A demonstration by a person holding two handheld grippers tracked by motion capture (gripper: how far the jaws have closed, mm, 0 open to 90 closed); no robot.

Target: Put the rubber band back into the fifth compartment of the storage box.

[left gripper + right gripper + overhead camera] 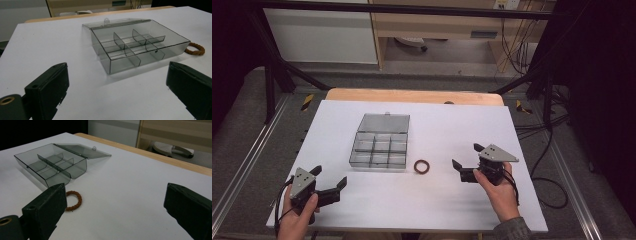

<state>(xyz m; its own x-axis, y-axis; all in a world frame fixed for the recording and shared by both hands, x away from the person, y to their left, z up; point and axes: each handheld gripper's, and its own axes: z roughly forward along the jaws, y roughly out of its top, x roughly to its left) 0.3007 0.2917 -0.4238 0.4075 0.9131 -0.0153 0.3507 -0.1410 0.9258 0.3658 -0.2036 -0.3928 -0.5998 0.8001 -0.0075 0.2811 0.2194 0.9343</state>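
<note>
A clear grey compartment box point(379, 148) lies open on the white table top, its lid point(385, 122) folded flat behind it; its compartments look empty point(132, 47) point(53, 165). A brown braided ring point(422, 166) lies just right of the box point(195, 49) point(73, 200). My left gripper point(331, 179) is open near the front left, held by a hand, with nothing between its jaws point(117, 92). My right gripper point(467, 160) is open to the right of the ring, also with nothing in it point(115, 210).
The white sheet point(437, 130) covers a wooden table point(412, 95) whose far edge shows beyond it. Black frame bars and cables point(542, 150) run along the right side. A cabinet point(322, 35) and shelves stand beyond the table.
</note>
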